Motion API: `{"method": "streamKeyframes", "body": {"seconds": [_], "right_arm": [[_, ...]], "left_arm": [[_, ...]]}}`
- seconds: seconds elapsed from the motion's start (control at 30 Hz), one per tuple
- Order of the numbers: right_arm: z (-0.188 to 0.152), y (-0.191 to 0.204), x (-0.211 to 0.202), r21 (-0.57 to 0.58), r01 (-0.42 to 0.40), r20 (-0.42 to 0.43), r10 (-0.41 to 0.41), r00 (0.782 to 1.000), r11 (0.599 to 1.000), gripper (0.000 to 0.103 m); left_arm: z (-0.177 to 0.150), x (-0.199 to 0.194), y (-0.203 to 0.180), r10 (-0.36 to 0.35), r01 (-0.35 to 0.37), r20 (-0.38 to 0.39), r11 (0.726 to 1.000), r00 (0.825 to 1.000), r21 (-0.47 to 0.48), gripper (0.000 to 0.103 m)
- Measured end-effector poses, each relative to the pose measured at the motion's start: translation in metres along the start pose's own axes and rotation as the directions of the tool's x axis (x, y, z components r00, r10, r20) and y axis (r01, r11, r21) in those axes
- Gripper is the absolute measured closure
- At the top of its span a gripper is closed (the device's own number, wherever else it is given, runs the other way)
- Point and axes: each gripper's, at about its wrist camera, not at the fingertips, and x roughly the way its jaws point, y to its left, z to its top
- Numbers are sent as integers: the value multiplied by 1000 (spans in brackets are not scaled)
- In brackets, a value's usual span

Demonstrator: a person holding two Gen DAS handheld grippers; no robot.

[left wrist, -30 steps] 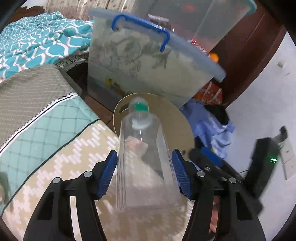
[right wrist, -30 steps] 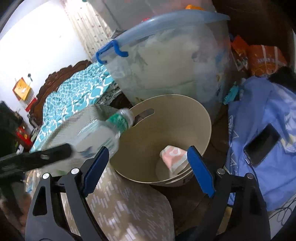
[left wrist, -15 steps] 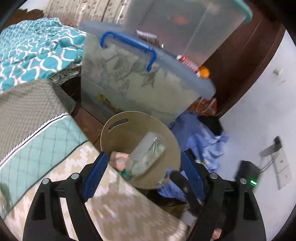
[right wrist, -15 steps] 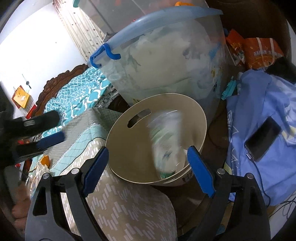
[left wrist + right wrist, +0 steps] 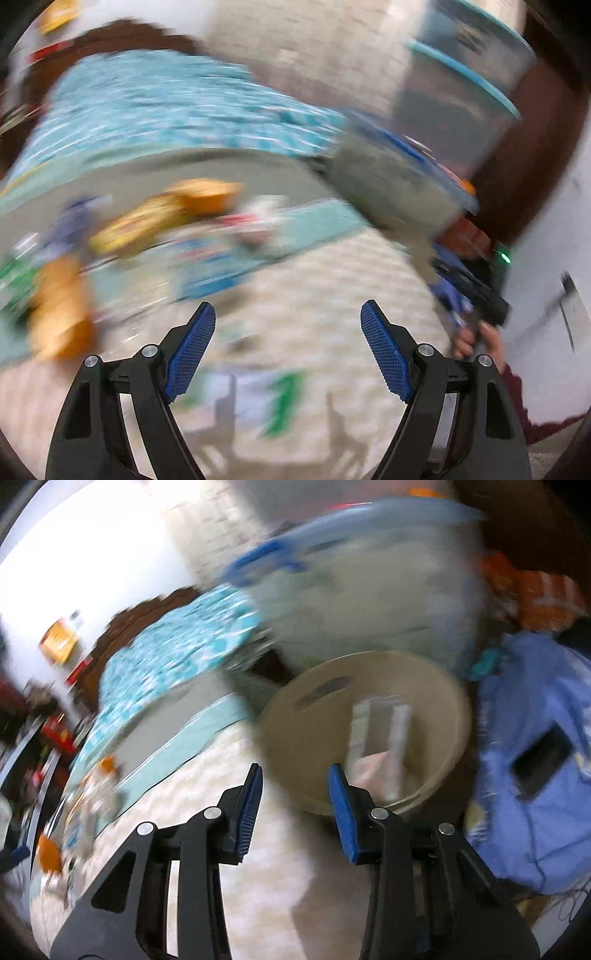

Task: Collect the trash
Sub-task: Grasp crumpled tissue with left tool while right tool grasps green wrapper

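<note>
Both views heavily blurred.

Left gripper (image 5: 288, 347): blue pads spread wide, nothing between them, over the cream patterned bedcover (image 5: 325, 280). Far left on the cover, scattered trash (image 5: 147, 221): yellow and orange wrappers, a purple one, a white and red piece, a blue and white packet; shapes smeared, print unreadable. Close below the pads, a clear wrapper (image 5: 258, 402) with a green mark, flat on the cover. Behind, teal blanket (image 5: 177, 107); far right, a clear box (image 5: 399, 184) with blue handle, more boxes stacked above. At right edge, a hand (image 5: 480, 339) around a black grip.

Right gripper (image 5: 294, 805): pads partly apart, a narrow gap, holding nothing, above the edge of the bedcover (image 5: 229, 834). Just beyond the pads, a round beige bin (image 5: 306, 746) with a slot handle in its wall. Inside the bin, a clear plastic bottle (image 5: 376, 738), standing about upright against the far right wall, pale and see-through, with a pink and white pack (image 5: 369, 766) at its near side. Behind the bin, the box (image 5: 369, 602) with blue lid. Right of the bin, blue cloth (image 5: 532, 709) with a dark phone (image 5: 541, 762) lying on it. Far left on the cover, more trash (image 5: 92, 794), orange and white, too blurred to name.
</note>
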Motion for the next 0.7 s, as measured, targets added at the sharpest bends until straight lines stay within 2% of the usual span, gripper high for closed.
{"method": "streamKeyframes", "body": {"seconds": [0.07,0.13,0.2,0.27,0.3,0.4,0.43,0.53,0.6,0.63,0.7], "right_arm": [[-10,46,6,-79,-81,-36,79,996,994,63],[-23,94,13,-162,-172,-98,158,983,972,63],[-42,148,19,-265,-263,-166,225,960,928,63],[-57,186,21,-340,-311,-203,254,946,888,63],[-70,212,22,-397,-334,-227,262,938,855,63],[-96,251,24,-481,-347,-256,250,934,805,59],[-101,257,26,-492,-351,-266,245,932,797,47],[-120,269,22,-512,-365,-299,237,924,777,29],[-131,276,21,-549,-356,-313,209,926,756,18],[-137,279,19,-579,-338,-312,182,933,742,15],[-148,280,20,-617,-322,-330,135,934,718,13]], "left_arm": [[-13,-23,36,37,-34,28,994,999,-100,27],[-25,-35,62,72,-64,39,984,997,-169,27],[-36,-36,83,80,-73,21,970,997,-230,27],[-43,-31,94,63,-60,3,959,998,-276,27],[-46,-28,99,60,-56,2,955,998,-290,26],[-49,-13,104,47,-50,-18,948,999,-313,19],[-50,-7,104,42,-48,-27,949,999,-312,18],[-47,13,100,45,-60,-57,958,997,-282,18],[-48,23,101,55,-72,-69,957,996,-280,20],[-50,27,104,50,-69,-74,955,996,-289,22],[-53,25,107,58,-72,-57,957,997,-281,39]]}}
